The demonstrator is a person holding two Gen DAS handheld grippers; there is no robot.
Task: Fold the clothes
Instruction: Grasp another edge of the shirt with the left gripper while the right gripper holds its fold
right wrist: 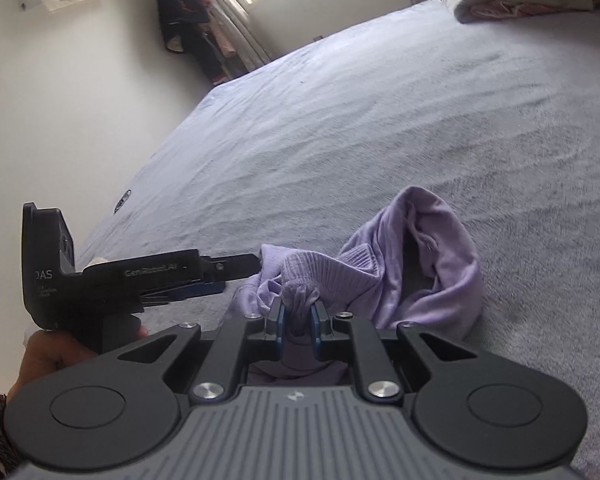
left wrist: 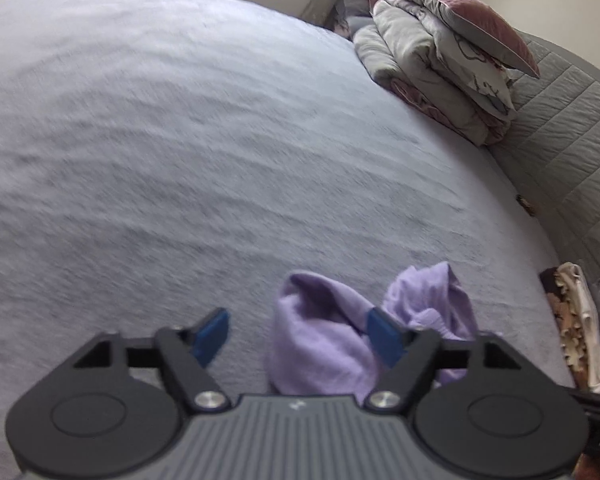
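Note:
A crumpled lilac garment (left wrist: 320, 344) lies on the grey-blue bed cover (left wrist: 180, 160), close in front of both grippers. My left gripper (left wrist: 298, 336) is open, with a fold of the garment standing between its blue pads (left wrist: 212, 336). The right-hand pad touches the cloth and the left-hand pad is clear of it. In the right wrist view the left gripper (right wrist: 240, 274) comes in from the left, tips at the garment's edge. My right gripper (right wrist: 299, 320) is shut on a bunched ribbed part of the lilac garment (right wrist: 380, 268).
Folded duvets with a purple pillow (left wrist: 440, 60) are stacked at the bed's far corner, beside a quilted grey headboard (left wrist: 572, 140). The bed's edge (right wrist: 140, 168) runs along a white wall. Clothes hang by the window (right wrist: 192, 20). A person's hand (right wrist: 52, 356) holds the left gripper.

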